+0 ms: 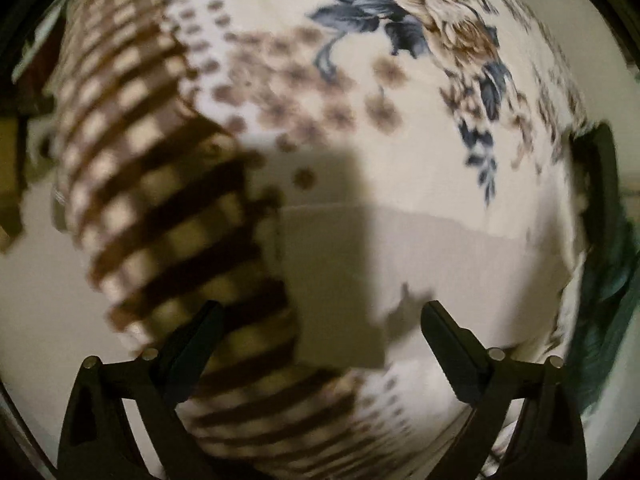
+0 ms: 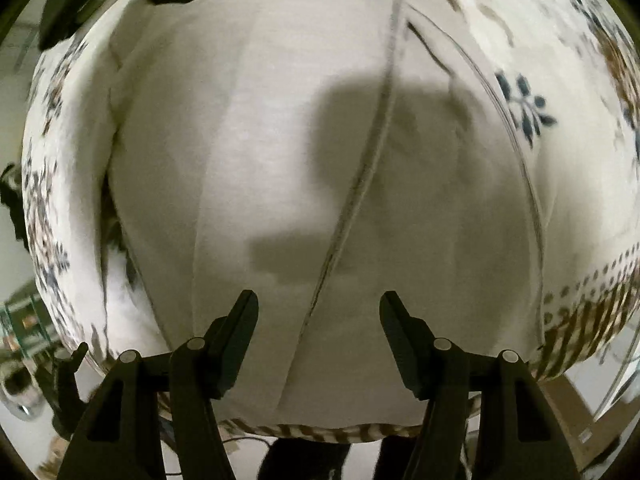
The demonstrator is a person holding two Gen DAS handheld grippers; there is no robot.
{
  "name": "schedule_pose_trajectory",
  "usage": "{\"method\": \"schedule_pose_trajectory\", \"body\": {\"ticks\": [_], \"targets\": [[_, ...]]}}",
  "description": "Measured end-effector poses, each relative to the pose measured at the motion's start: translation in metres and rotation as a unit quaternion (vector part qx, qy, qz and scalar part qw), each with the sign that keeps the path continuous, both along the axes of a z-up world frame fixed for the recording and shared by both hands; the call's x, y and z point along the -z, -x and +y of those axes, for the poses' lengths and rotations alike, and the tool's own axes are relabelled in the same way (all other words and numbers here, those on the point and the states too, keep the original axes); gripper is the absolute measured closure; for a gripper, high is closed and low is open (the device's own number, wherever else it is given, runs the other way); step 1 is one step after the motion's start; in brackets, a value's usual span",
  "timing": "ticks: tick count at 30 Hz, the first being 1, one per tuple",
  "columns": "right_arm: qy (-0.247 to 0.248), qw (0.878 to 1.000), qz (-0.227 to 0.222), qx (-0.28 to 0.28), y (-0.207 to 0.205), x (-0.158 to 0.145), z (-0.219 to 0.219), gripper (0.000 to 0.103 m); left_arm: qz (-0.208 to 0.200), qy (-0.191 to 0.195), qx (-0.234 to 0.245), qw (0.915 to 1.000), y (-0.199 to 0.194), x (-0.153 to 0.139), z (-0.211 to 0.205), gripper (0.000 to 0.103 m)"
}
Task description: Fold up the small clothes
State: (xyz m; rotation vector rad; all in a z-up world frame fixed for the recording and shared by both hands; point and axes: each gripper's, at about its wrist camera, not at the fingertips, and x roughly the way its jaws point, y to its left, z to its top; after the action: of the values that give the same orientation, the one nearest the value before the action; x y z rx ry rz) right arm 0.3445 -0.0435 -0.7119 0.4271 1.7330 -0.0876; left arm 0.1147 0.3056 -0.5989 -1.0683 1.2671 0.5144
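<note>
White cotton, thin and limp, a small garment (image 2: 280, 152) lies flat on a floral-printed cloth (image 1: 400, 80) with a brown checked border (image 1: 152, 208); it looks light, best pinched at a hemmed edge; the left gripper (image 1: 320, 316) and right gripper (image 2: 318, 304) hover wide-jawed, empty

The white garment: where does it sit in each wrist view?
Left wrist: white garment lies lower centre-right, ahead of the open left gripper.
Right wrist: it fills the centre, beyond the open right gripper.
Shared landmark: floral tablecloth underneath.
</note>
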Motion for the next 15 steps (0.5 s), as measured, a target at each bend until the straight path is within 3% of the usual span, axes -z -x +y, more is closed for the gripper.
{"method": "schedule_pose_trajectory", "body": {"ticks": [1, 2, 3, 4, 5, 8, 10, 14, 15], "targets": [[-0.002, 1.0, 0.003, 0.006, 0.001, 0.001, -0.004, 0.038, -0.001, 0.002, -0.008, 1.0, -0.002, 0.003, 0.001, 0.019], [-0.002, 1.0, 0.004, 0.008, 0.005, -0.001, -0.002, 0.038, 0.0, -0.003, -0.013, 0.9999, -0.004, 0.004, 0.001, 0.047], [-0.002, 1.0, 0.006, 0.009, 0.006, -0.001, -0.001, 0.038, 0.005, -0.013, -0.014, 0.9998, -0.005, 0.002, 0.002, 0.082], [-0.002, 1.0, 0.008, 0.008, 0.008, -0.001, -0.001, 0.038, 0.003, -0.018, -0.014, 0.9997, -0.005, -0.001, 0.003, 0.094], [-0.002, 1.0, 0.009, 0.005, 0.008, -0.002, 0.003, 0.038, -0.008, -0.023, -0.017, 0.9996, -0.002, -0.008, 0.005, 0.099], [-0.003, 1.0, 0.007, -0.011, 0.008, -0.006, 0.006, 0.038, -0.035, -0.07, -0.018, 0.9968, 0.01, -0.036, 0.017, 0.098], [-0.005, 1.0, 0.003, -0.018, 0.011, -0.006, 0.014, 0.038, -0.023, -0.102, -0.013, 0.9945, 0.019, -0.045, 0.032, 0.096], [0.001, 1.0, -0.002, -0.021, 0.011, -0.009, 0.009, 0.038, -0.02, -0.048, -0.028, 0.9982, 0.041, -0.028, 0.05, 0.094], [0.014, 1.0, -0.004, -0.026, 0.01, -0.01, 0.007, 0.038, -0.026, -0.021, -0.033, 0.9989, 0.045, -0.02, 0.048, 0.085]]}}
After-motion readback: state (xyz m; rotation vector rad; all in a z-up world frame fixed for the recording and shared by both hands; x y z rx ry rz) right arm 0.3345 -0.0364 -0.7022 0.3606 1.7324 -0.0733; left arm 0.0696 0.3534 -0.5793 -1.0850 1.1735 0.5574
